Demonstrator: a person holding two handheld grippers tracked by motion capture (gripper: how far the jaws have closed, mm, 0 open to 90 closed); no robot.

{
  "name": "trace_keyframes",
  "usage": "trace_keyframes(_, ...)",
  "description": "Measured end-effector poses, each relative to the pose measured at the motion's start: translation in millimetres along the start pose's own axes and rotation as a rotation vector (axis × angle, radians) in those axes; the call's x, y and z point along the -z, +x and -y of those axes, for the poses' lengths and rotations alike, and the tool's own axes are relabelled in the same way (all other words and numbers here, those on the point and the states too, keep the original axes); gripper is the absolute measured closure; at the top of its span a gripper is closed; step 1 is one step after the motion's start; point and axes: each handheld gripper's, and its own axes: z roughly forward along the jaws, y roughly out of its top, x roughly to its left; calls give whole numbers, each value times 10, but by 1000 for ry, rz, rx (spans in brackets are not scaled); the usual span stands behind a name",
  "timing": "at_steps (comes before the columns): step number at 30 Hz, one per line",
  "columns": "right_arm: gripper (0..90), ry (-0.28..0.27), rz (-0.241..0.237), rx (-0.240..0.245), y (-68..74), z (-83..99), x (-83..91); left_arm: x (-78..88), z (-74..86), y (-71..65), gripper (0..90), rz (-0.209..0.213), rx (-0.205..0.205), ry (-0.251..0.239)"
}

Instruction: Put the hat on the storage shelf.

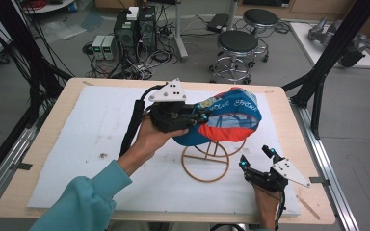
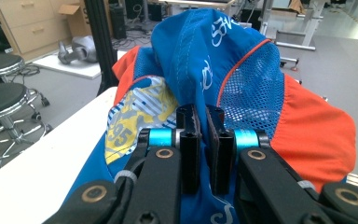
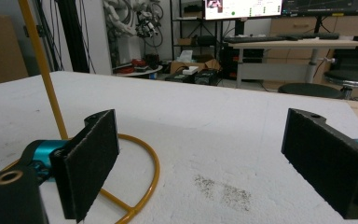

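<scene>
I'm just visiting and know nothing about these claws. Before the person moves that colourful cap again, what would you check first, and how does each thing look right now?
1. Left claw shut on the cap fabric: ok, jaws nearly together with blue cloth pinched between them.
2. Right claw free to help: ok, jaws wide apart, holding nothing, low over the white mat.
3. Cap seated on the wire stand: cannot tell, the cloth hides the stand's top.
4. Stand flat on the mat: ok, its ring base lies on the mat.
5. Right claw clear of the stand: ok, beside the ring, not touching.
</scene>
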Motion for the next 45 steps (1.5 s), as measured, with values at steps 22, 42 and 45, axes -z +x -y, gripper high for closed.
trace_keyframes(22,100,5,0,1,5,-1,0,98,127,11,836,25,-26,78)
trace_keyframes(42,100,0,-1,1,3,1,1,13,233,-61,805,78,-31,123)
trace_keyframes(45,100,0,-2,0,3,1,1,46,260,-35,773,75,-26,121)
